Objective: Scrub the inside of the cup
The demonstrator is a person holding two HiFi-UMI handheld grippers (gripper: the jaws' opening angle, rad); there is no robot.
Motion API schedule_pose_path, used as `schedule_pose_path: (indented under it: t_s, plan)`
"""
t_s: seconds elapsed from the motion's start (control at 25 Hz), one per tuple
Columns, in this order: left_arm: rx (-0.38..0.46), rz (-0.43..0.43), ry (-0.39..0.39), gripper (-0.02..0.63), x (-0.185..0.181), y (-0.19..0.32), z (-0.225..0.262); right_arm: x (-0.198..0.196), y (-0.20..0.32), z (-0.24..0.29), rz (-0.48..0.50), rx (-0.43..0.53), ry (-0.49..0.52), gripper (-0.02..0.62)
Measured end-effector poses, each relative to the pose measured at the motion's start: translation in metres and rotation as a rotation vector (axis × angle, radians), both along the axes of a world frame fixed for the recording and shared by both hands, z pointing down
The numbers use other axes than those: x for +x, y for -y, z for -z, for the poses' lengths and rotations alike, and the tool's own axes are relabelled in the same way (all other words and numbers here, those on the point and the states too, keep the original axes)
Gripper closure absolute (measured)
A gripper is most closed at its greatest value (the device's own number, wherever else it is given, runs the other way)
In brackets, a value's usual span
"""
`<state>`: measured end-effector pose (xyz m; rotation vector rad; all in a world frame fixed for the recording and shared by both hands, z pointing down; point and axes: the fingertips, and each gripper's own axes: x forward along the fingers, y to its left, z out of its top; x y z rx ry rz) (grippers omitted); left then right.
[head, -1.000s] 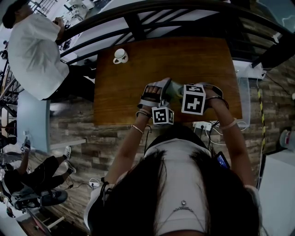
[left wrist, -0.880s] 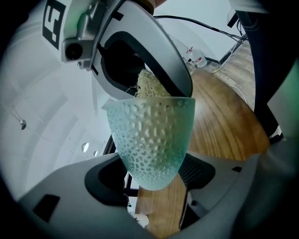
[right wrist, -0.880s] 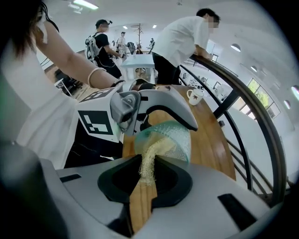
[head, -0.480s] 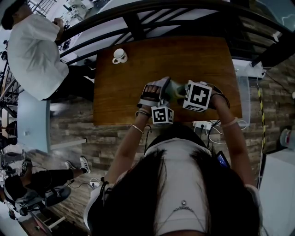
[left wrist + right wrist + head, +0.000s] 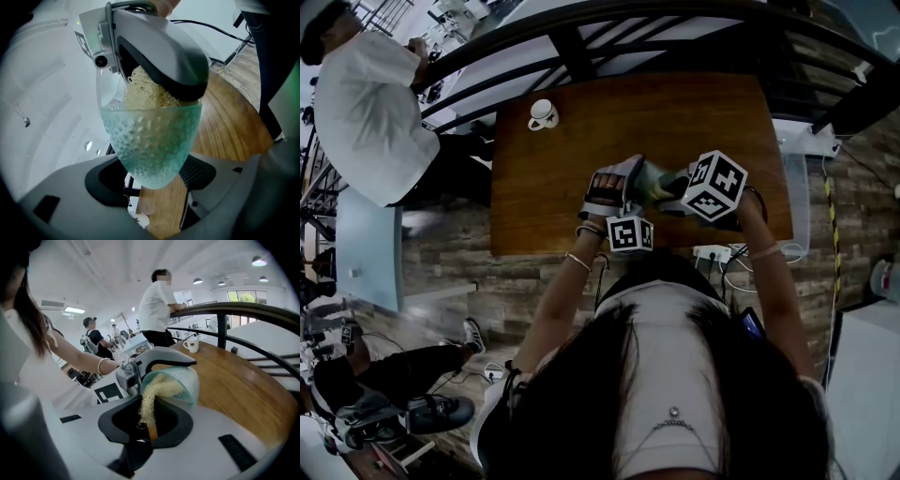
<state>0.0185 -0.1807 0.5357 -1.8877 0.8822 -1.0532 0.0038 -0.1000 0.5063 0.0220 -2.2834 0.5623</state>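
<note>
Step in hand: scrubbing the interior. We hold the dimpled green glass cup (image 5: 150,145) in the left gripper (image 5: 154,180), jaws clamped on its lower body. In the head view it sits at frame centre, above the near edge of the wooden table (image 5: 572,150).

The right gripper (image 5: 147,425) is clenched on the wooden handle of a loofah brush (image 5: 159,390), whose fibrous head lies inside the cup mouth.

Next, we judge, the brush must sweep round the wall and reach the bottom while the left grip stays firm.

A white mug (image 5: 544,114) stands well apart, upper left.
</note>
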Motion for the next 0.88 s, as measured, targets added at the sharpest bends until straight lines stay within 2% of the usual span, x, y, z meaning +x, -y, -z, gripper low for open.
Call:
schedule_pose_path:
  t_s: [0.52, 0.88]
  plan:
    - [0.012, 0.032, -0.035, 0.273, -0.015, 0.006, 0.008, -0.020, 0.007, 0.019, -0.187, -0.202, 0.272, 0.514]
    - [0.034, 0.066, -0.076, 0.273, -0.024, 0.012, 0.011, -0.026, 0.022, 0.035, -0.344, -0.389, 0.515, 0.514]
